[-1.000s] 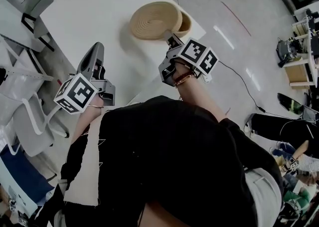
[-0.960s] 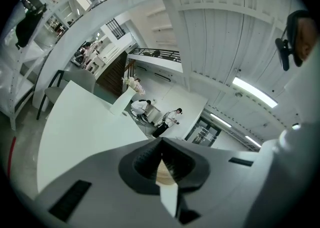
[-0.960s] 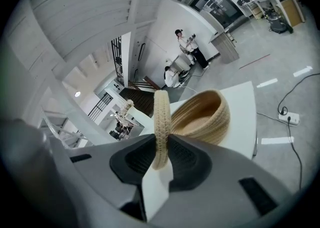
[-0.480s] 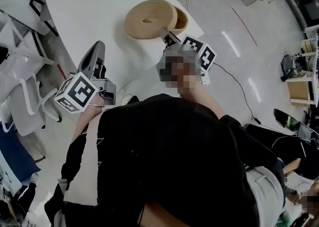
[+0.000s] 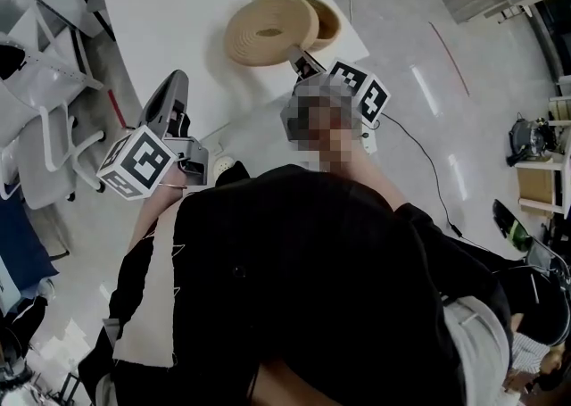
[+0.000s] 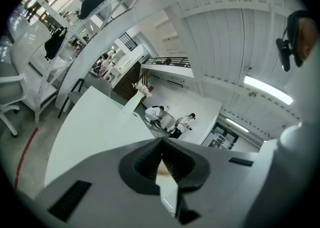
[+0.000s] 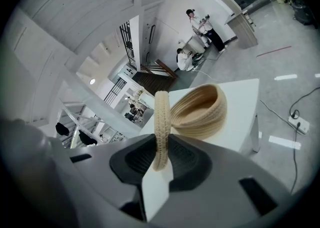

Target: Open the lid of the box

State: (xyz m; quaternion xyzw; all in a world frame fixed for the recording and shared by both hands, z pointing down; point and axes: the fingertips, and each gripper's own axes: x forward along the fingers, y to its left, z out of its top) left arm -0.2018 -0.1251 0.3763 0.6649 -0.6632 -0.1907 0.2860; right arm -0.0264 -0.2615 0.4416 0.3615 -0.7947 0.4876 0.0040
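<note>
Head view shows the round woven lid (image 5: 268, 31) lying askew over its woven box (image 5: 328, 28) on the white counter (image 5: 178, 12). The right gripper (image 5: 306, 63) is at the lid's near rim and the left gripper (image 5: 169, 103) is well apart. Left gripper view shows its fingers (image 6: 147, 161) clenched on nothing. Right gripper view shows its fingers (image 7: 142, 158) pinching the lid's rim edge-on; the lid looks light, fairly stiff and rough, so this rim hold should suit it.

Lid (image 7: 161, 122) — pale tan, finely ribbed weave — between the dark grey ridged pads (image 7: 137, 159) of the right gripper (image 7: 161, 161). Box (image 7: 200, 111), just beyond the claw: same tan weave. Table (image 5: 178, 20): plain white. Left gripper (image 6: 161, 159): light grey shell, black pads; its marker cube (image 5: 136, 163): black squares on white.
</note>
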